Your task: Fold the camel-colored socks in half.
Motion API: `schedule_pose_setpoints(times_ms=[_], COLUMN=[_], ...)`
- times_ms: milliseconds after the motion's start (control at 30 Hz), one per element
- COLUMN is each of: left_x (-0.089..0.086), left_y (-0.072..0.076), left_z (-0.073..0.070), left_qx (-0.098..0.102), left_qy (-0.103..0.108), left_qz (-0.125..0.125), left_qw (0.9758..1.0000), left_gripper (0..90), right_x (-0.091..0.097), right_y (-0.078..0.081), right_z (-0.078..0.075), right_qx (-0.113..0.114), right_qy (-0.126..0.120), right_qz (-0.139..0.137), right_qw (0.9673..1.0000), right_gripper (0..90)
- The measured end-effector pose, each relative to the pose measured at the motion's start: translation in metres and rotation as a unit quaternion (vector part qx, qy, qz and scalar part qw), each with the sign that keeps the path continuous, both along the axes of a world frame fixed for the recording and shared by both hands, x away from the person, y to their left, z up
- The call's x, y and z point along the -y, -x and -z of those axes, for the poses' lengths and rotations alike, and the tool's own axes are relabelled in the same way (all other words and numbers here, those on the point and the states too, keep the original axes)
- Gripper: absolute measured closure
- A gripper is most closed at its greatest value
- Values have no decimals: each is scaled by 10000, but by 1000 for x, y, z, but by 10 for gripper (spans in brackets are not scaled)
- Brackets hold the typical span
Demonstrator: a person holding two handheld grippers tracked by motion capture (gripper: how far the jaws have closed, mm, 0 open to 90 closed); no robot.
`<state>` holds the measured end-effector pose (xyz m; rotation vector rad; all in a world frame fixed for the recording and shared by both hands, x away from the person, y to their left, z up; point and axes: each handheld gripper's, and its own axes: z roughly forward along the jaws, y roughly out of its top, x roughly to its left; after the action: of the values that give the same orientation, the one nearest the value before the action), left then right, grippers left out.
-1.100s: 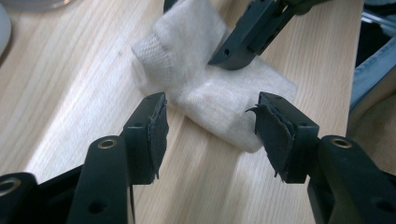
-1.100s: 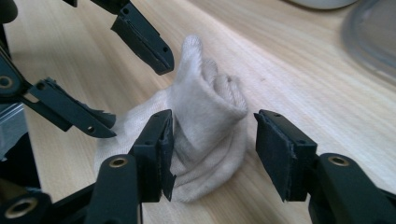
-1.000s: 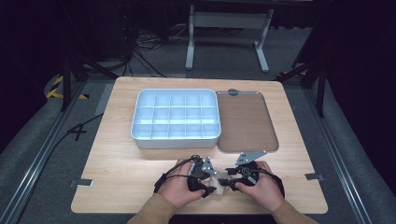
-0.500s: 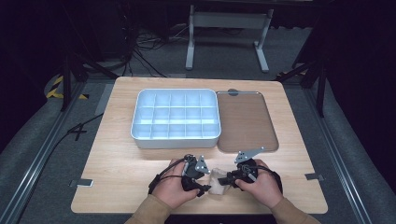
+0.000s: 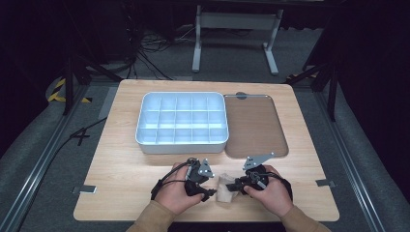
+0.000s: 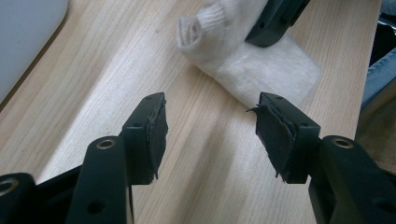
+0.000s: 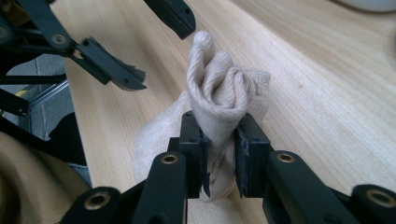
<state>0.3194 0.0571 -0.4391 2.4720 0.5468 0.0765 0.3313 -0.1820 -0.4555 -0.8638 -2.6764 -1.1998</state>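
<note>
A cream sock (image 5: 224,191) lies crumpled on the wooden table (image 5: 121,169) near its front edge, between my two hands. My right gripper (image 7: 219,135) is shut on a bunched fold of the sock (image 7: 220,98); its jaws have just been closing with the cloth between them. In the high view this right gripper (image 5: 235,185) is at the sock's right side. My left gripper (image 6: 210,116) stands open, nothing between its pads, a short way from the sock (image 6: 243,60). In the high view the left gripper (image 5: 209,192) is beside the sock's left side.
A white tray (image 5: 181,145) with several compartments stands at mid-table. To its right lies a flat brown tray (image 5: 254,125). The table's front edge runs just below my hands. Tape marks (image 5: 84,189) are stuck near the left and right edges.
The right gripper's jaws have shut on the sock, which now shows bunched between the two grippers. Both hands have stayed about where they were.
</note>
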Motion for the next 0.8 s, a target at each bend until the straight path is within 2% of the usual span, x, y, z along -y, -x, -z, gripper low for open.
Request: schedule_pose_setpoints(times_ms=[167,267,567,800], left_x=[-3,-6,-15,-20], left_y=[-2,-3,-7,-8], left_z=[-1,-3,-6,-6], left_qx=[30,30,38,34], left_qy=[-7,18,47,76], left_qz=[-18,-71,-191,-260], left_qw=[10000,10000,9998,9996], left_gripper=[440,439,438,437], right_x=[4,5,12,12], right_y=[3,4,2,-1], right_z=[-12,-16,-27,-35], right_qx=[164,249,336,404], right_qy=[-108,-91,-225,-240], right_qz=[-40,-60,-4,20], right_qw=[9998,9996,9992,9989], right_gripper=[758,758,758,758])
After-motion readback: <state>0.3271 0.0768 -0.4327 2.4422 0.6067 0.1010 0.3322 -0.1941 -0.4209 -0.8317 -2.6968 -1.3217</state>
